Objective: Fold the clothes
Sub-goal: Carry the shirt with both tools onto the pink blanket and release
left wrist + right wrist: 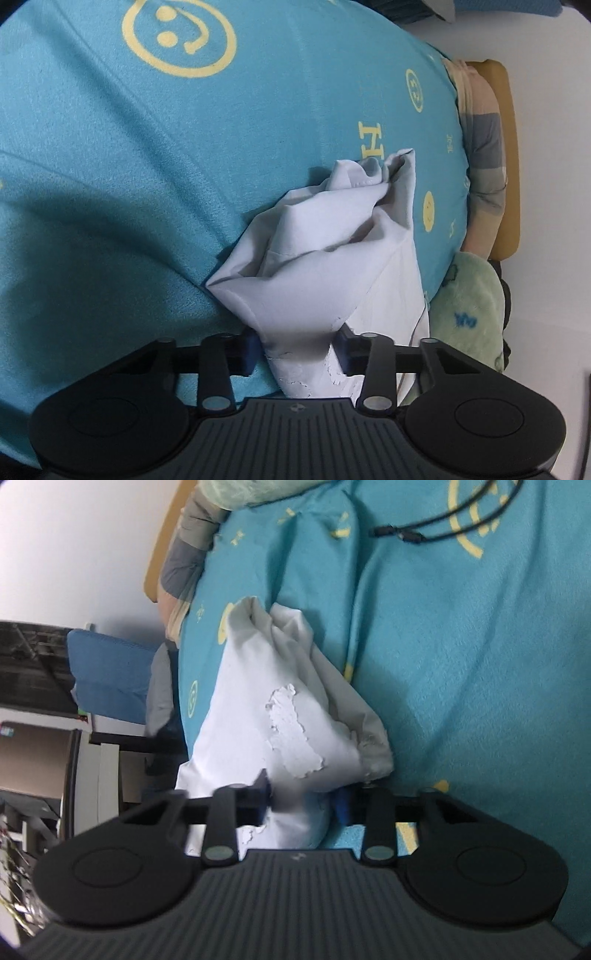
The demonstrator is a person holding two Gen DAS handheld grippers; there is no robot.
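Observation:
A white garment (332, 251) lies bunched on a teal bedsheet with yellow smiley prints (147, 155). My left gripper (297, 350) is shut on a near fold of the garment, with cloth pinched between its blue pads. In the right wrist view the same white garment (258, 709) shows a cracked white print patch (295, 731). My right gripper (303, 803) is shut on another part of the garment, cloth bunched between its pads. The garment hangs stretched between the grippers and the sheet (480, 664).
A striped pillow (484, 147) and a wooden bed frame (509, 155) lie at the bed's edge by a white wall. A green plush blanket (469, 306) sits near my left gripper. A black cable (424, 531) lies on the sheet. A blue chair (110, 675) stands beside the bed.

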